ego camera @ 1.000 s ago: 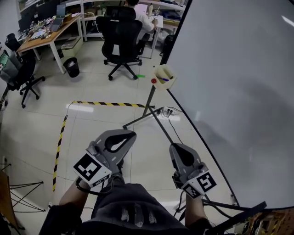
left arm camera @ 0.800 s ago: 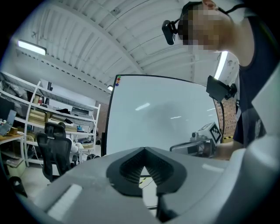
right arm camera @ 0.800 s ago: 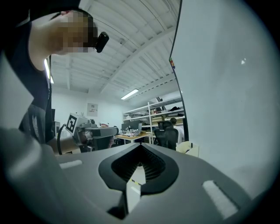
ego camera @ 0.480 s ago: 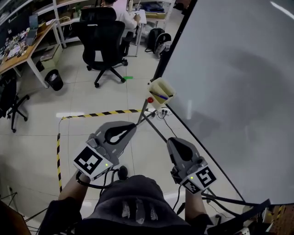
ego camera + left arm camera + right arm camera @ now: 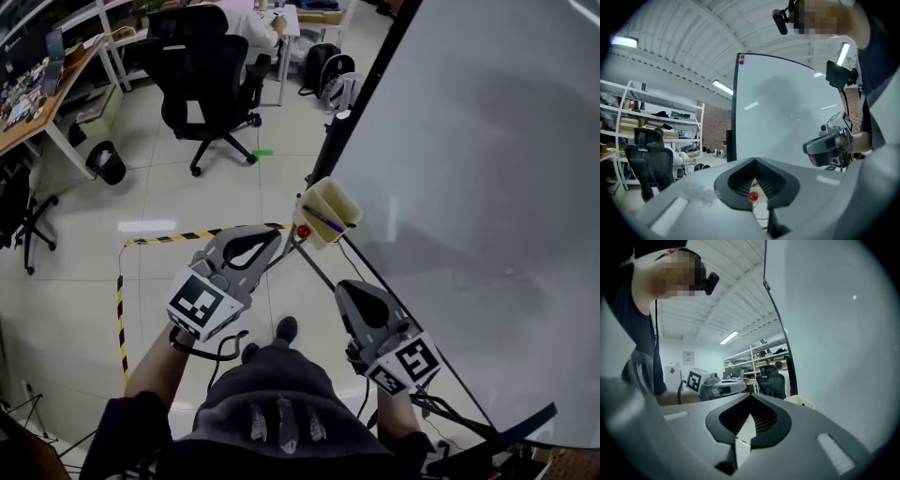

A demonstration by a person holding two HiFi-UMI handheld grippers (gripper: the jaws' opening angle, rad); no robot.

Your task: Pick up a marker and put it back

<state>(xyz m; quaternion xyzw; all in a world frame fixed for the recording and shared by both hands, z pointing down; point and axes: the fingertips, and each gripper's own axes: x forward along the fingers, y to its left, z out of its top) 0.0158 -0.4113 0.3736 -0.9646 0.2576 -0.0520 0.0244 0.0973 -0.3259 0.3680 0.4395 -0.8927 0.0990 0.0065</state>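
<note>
Presently, marker (image 5: 325, 222): lying in the yellow holder (image 5: 345, 201)
Left tool (image 5: 270, 240): jaws together, empty, just beside the holder
Right tool (image 5: 349, 289): jaws together, empty, near the holder, on the person's side of it

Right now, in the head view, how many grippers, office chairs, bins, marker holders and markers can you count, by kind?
Grippers: 2, the left gripper and the right gripper
Office chairs: 2
Bin: 1
Holder: 1
Marker: 1 showing
Total: 7
</note>
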